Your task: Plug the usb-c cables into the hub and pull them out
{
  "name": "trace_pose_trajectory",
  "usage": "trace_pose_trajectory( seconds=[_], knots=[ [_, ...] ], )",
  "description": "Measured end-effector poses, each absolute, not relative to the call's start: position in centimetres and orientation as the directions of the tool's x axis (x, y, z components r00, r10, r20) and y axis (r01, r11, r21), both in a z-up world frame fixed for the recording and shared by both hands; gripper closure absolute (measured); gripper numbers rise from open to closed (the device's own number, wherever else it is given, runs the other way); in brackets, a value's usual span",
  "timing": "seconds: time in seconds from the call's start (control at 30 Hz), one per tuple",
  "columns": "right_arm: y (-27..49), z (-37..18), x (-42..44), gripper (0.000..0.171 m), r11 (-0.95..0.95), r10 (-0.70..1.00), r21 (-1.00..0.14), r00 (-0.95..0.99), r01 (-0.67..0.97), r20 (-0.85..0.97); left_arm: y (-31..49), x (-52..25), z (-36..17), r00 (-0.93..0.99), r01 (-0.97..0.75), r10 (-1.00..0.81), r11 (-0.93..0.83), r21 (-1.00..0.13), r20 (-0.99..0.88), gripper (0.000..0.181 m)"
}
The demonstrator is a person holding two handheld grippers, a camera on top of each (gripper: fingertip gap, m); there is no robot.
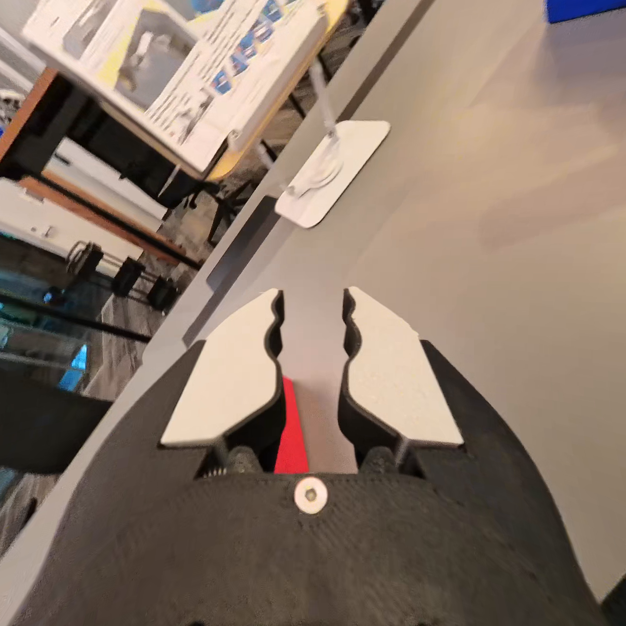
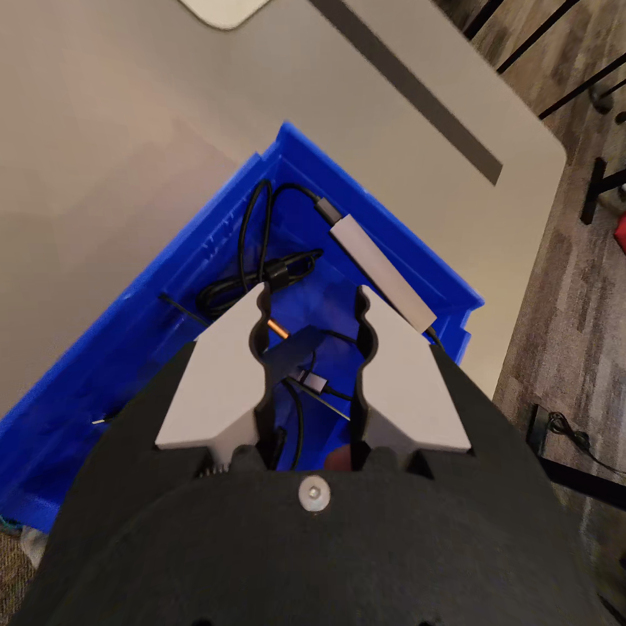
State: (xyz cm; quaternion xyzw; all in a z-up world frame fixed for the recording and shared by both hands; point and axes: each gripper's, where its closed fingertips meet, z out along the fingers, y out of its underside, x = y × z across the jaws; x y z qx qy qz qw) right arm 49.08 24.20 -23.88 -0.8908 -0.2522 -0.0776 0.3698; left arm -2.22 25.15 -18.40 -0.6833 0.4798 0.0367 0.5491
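From the right wrist view I see what the left never shows: a blue bin (image 2: 379, 216) sitting on the grey worktop (image 2: 135, 135), and inside it the task's things. One silver hub (image 2: 382, 271) leans along the bin's wall at about 1 o'clock from my right tool (image 2: 313, 298), with a grey plug (image 2: 327, 208) seated in its far end and a thin lead leaving its near end. I count one bundled black cable (image 2: 257, 274), strapped at its middle, at about 11 o'clock, and one loose grey USB-C plug (image 2: 315, 382) lying low in the bin at 6 o'clock, framed between the fingers. A small copper-coloured cylinder (image 2: 278, 329) lies just beside the left finger; I cannot tell what it is. The right tool's jaws stand apart, holding nothing, poised over the bin's interior.

The left wrist view gives me only bare worktop (image 1: 474, 237) ahead of my left tool (image 1: 313, 298), whose jaws are also apart and empty. At 12 o'clock, well apart, stands one white stand base (image 1: 359, 152) with a thin stem, carrying a printed white board (image 1: 189, 67). A red strip (image 1: 291, 433) shows low between the fingers, and a corner of something blue (image 1: 586, 10) sits at 1 o'clock, at the frame's edge. Neither hub nor cables appear in this view.
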Motion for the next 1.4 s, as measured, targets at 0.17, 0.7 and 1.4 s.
trace_pose_trajectory(
  seconds=[0.17, 0.7, 1.4],
  knots=[
    [23.4, -20.4, 48.7, 0.100, -0.533, 0.322, -0.709, 0.885, 0.462, 0.335, 26.5, -11.3, -16.4, 0.712, -0.600, -0.519, -0.099, -0.794, -0.473, 0.124],
    [18.7, -23.9, 60.8, 0.077, -0.697, 0.040, -0.636, 0.903, 0.331, 0.427, 31.4, -36.6, -22.8, 0.881, -0.470, -0.171, -0.429, -0.772, -0.441, 0.087],
    [18.0, -32.8, 56.9, 0.129, -0.797, 0.197, -0.587, 0.980, 0.144, -0.026, 31.2, -35.6, -31.5, 0.877, -0.459, -0.459, -0.712, -0.531, -0.142, 0.155]
  ],
)
